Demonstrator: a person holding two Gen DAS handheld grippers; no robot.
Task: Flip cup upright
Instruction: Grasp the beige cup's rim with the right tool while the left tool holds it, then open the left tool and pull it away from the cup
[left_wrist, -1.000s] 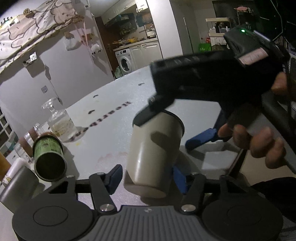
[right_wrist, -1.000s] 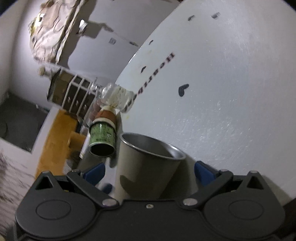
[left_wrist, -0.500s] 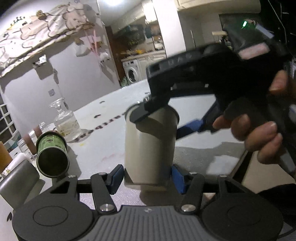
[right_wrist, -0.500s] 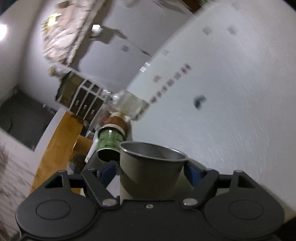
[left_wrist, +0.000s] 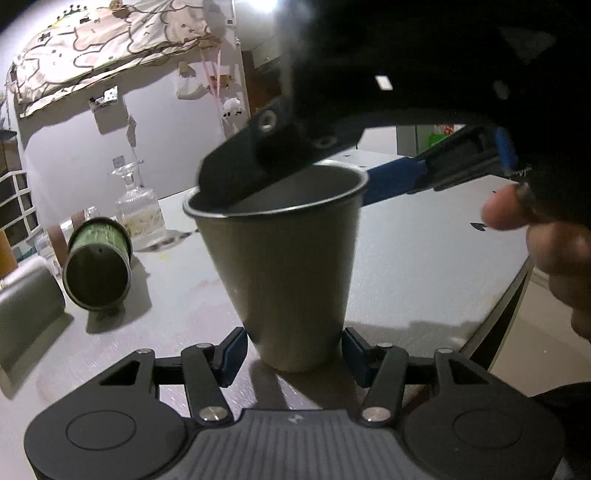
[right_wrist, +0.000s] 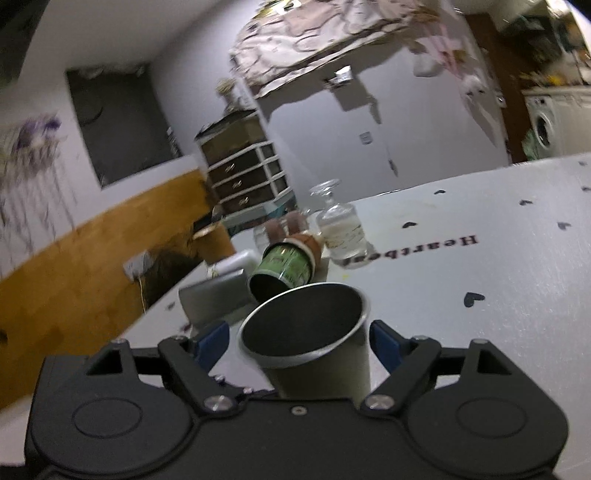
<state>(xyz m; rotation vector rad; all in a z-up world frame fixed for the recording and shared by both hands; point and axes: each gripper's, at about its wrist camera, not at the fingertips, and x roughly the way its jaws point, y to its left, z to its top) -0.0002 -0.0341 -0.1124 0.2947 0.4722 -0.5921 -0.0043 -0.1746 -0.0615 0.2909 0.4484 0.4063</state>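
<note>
Left wrist view: my left gripper (left_wrist: 291, 350) sitting open, pads flanking base of metal cup (left_wrist: 284, 258) standing upright on white table (left_wrist: 424, 258). Right wrist view: my right gripper (right_wrist: 299, 341) spreading open around cup rim (right_wrist: 306, 325); green can (right_wrist: 284, 267) lying beyond.

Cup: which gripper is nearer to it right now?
Right, narrowly. The right gripper's fingers bracket the cup's rim, one seemingly touching; the left gripper's fingers flank its base with gaps both sides.

"Heartbeat" in dark upside-down letters on the white table (right_wrist: 498, 266), last letters blurred.
</note>
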